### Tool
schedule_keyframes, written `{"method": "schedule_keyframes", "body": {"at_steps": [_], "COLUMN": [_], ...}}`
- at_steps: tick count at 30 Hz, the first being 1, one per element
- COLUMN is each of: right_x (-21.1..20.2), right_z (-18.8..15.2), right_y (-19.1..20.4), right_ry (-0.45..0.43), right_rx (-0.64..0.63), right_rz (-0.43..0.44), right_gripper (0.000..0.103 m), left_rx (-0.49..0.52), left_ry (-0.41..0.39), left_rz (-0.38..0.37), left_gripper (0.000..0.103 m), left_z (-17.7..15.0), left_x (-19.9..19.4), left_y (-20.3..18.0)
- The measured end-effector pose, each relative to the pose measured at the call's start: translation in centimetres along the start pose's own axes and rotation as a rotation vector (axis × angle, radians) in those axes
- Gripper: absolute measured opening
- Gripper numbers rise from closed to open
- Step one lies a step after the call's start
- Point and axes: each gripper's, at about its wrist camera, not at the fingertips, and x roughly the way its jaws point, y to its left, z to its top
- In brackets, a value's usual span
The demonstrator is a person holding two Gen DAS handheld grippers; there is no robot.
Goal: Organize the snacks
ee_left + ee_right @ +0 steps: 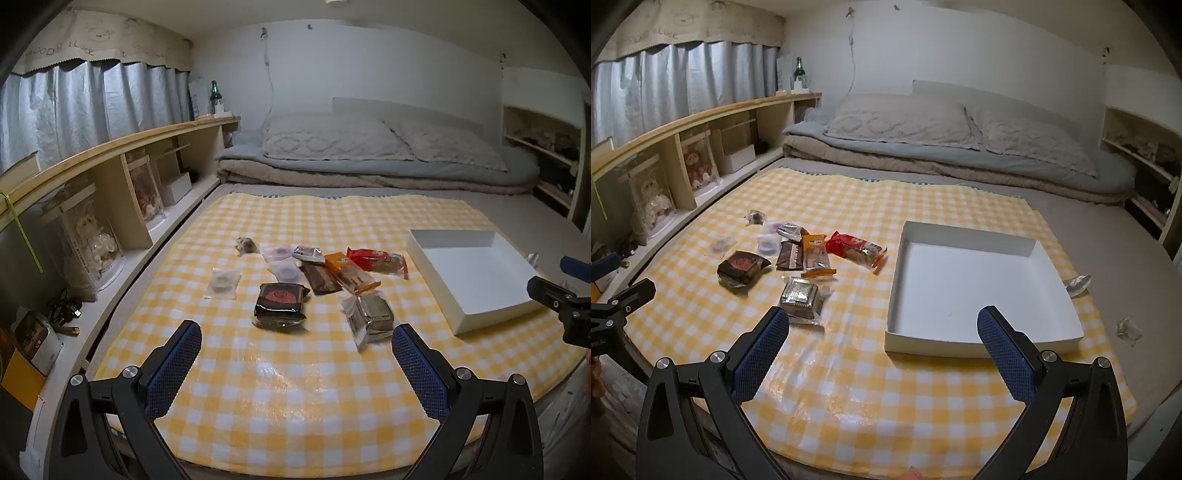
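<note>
On the yellow-and-white checked plastic-covered cloth (295, 387), the left gripper (296, 356) hangs with its blue textured pads wide apart and nothing between them. Ahead lie the snacks: a flat clear-wrapped round sweet (222, 283), a glossy black packet with a red disc (281, 305), a slim brown wrapper (320, 279) and an orange one (351, 272) lying long axis away from the camera, a crinkled silver foil pack (800, 300), and a red wrapper (855, 250) lying crosswise. Rightmost, the shallow white cardboard box (964, 291) sits empty under the right gripper (882, 343), likewise spread.
</note>
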Motion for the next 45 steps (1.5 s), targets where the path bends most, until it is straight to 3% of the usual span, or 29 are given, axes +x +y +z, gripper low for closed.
{"method": "schedule_keyframes", "body": {"at_steps": [13, 15, 45], "right_x": [-0.1, -0.4, -0.4], "right_z": [-0.4, -0.5, 0.0], "right_y": [0.6, 0.7, 0.6], "right_ry": [-0.002, -0.007, -0.015], "right_rx": [-0.003, -0.003, -0.013], "right_rz": [-0.001, -0.004, -0.014], "right_gripper": [0.103, 0.103, 0.103], "left_rx": [0.010, 0.015, 0.015], "left_ry": [-0.001, -0.015, -0.028], "left_rz": [-0.002, -0.008, -0.006], "left_gripper": [0.103, 0.103, 0.103], "left_z": [1.6, 0.1, 0.1], "left_x": [-0.2, -0.3, -0.5], "left_y": [-0.3, -0.3, -0.5]}}
